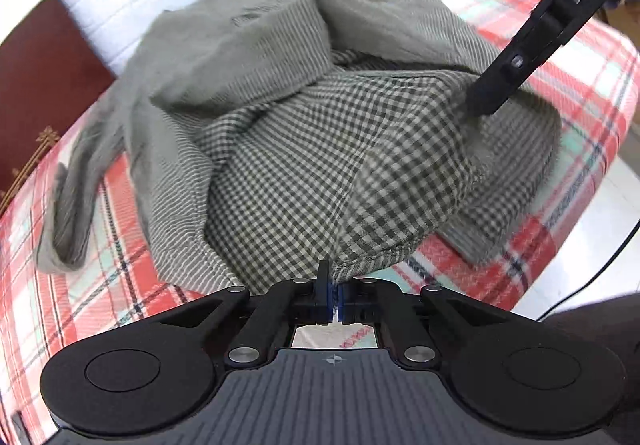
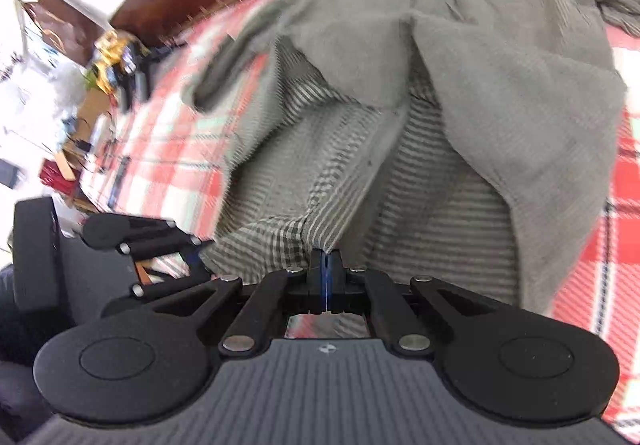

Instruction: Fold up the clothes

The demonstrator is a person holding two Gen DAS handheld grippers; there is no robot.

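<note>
Left wrist view: my left gripper [image 1: 333,281] pinches the checked hem of the grey-green shirt [image 1: 256,85], heaped ahead on the plaid bedspread [image 1: 560,57]. My right gripper [image 2: 325,259] clamps another hem.

Right gripper [image 2: 326,259] clamped on hem of grey-green checked cotton shirt [image 2: 500,93], lifted over red/white plaid bedspread [image 2: 168,141]; left gripper [image 2: 196,249] pinching same hem.

A home bedroom: a plaid bedspread [image 1: 560,57] against a dark wooden headboard [image 1: 44,77].
</note>
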